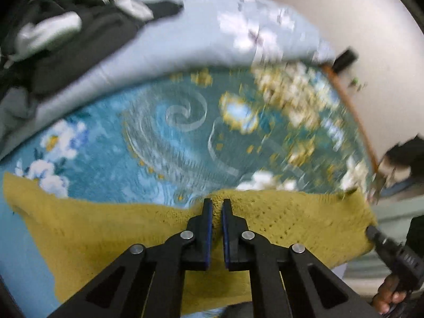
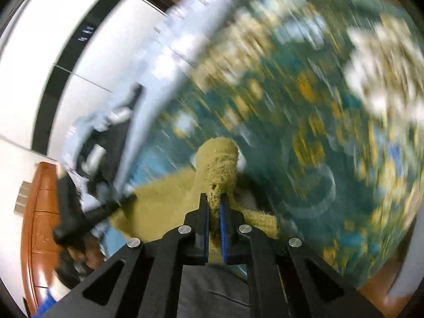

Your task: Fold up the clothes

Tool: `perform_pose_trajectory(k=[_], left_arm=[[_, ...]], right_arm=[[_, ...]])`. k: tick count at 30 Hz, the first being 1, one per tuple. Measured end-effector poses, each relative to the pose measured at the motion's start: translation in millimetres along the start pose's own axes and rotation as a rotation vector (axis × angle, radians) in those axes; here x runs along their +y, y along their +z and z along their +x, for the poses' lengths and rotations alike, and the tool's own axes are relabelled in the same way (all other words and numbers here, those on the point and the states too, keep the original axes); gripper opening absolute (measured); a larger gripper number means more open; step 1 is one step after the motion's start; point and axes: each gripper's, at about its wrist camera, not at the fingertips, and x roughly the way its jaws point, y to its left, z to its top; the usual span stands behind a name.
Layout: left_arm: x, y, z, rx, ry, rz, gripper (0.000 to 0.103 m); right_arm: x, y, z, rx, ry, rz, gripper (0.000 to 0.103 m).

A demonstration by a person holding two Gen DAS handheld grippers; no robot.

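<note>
- My left gripper (image 1: 217, 206) is clamped on the near top edge of the mustard knit garment (image 1: 132, 228), its 2 jaws nearly together with a ridge of knit bunched between the pads.
- From that pinch the garment hangs toward me and spreads to both sides. Its long axis runs side to side across the left wrist view, with a longer stretch off to the left of the jaws than to the right.
- At the right end of that same edge I can see my right gripper (image 1: 369, 230) biting the corner, with the person's hand (image 1: 389, 295) on its handle below.
- In the right wrist view the right gripper (image 2: 214, 198) is likewise closed on the knit: a thick tuft stands up just past the 2 fingertips and more cloth trails down to the left, toward where the left tool (image 2: 87, 217) comes in as a dark blur.
- So, as I read it, both tools hold 1 edge, well apart along it, and neither is nearer the fold line; the coming move depends on carrying that edge forward evenly.
- Just beyond the jaws lies the teal floral bedspread (image 1: 164, 137), the landing surface.
- Farther out sits a pale blue blanket (image 1: 169, 45), with a heap of dark clothes (image 1: 79, 37) at its far left.
</note>
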Motion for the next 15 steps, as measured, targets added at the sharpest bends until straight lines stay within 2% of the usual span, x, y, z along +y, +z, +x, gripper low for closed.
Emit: perform_pose_trajectory(k=[3,7,9,10,12,15], left_arm=[[-3,7,-41,-0.133,-0.026,-0.004,0.007],[1,13,-113,-0.375,-0.062,-0.026,0.007],[4,9,-130,-0.435,-0.075,-0.028,0.007],[3,3,-131,-0.435,-0.077,-0.021,0.007],[5,-10,-110,-0.361,-0.084,-0.017,0.007],[14,-36,-41,-0.15,-0.05,-0.057,0.007]], right_arm=[[47,31,-24,-0.083,0.036,-0.119,0.006],[101,64,-51,-0.211,0.101,-0.253,0.006],[119,74,-57,-0.259,0.096,-0.303,0.006],[124,76,-57,-0.27,0.091,-0.325,0.006],[126,76,-46,-0.256,0.048,-0.364,0.006],[101,59,-5,-0.128,-0.065,-0.364,0.006]])
